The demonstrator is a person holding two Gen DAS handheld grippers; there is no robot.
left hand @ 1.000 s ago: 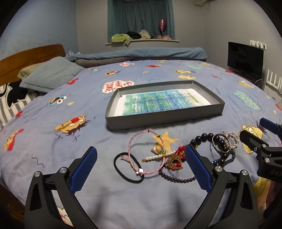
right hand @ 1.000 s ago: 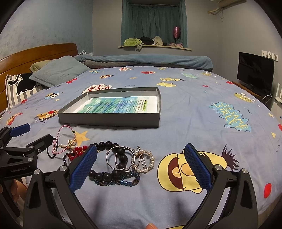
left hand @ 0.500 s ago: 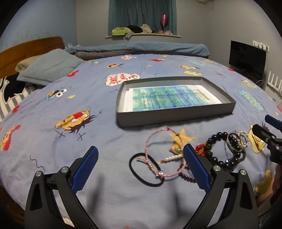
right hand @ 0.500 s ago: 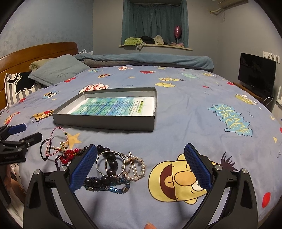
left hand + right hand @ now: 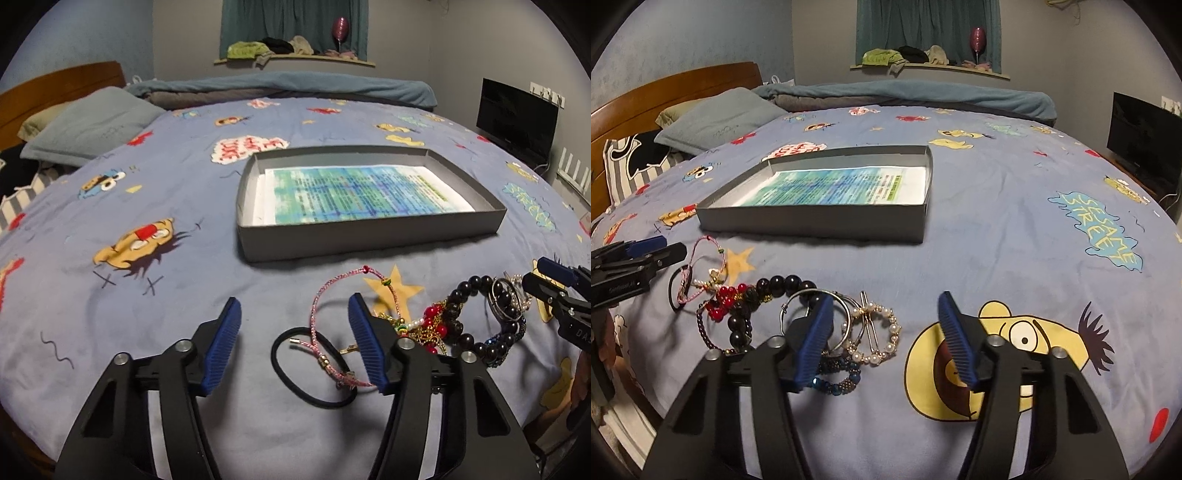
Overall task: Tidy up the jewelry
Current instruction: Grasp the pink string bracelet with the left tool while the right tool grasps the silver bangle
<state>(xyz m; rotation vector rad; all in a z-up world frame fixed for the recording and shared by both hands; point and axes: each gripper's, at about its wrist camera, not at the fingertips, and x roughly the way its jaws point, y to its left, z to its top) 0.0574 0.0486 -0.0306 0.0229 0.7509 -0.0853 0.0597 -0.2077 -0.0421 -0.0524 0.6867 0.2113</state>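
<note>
Grey tray waits behind jewelry pile on bed; left gripper and right gripper fingers just narrowing, half-spread, pinching nothing, poised for pickup.

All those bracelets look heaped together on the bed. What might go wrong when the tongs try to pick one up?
1. The pink cord bracelet lies across the black hair tie, so lifting one may drag the other.
2. The silver bangles, black bead bracelet and pearl bracelet overlap; several could come up and drop short of the grey tray.

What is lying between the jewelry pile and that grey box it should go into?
Nothing visible: only bare bedsheet separates the jewelry pile from the grey box, whose near wall is low.
</note>
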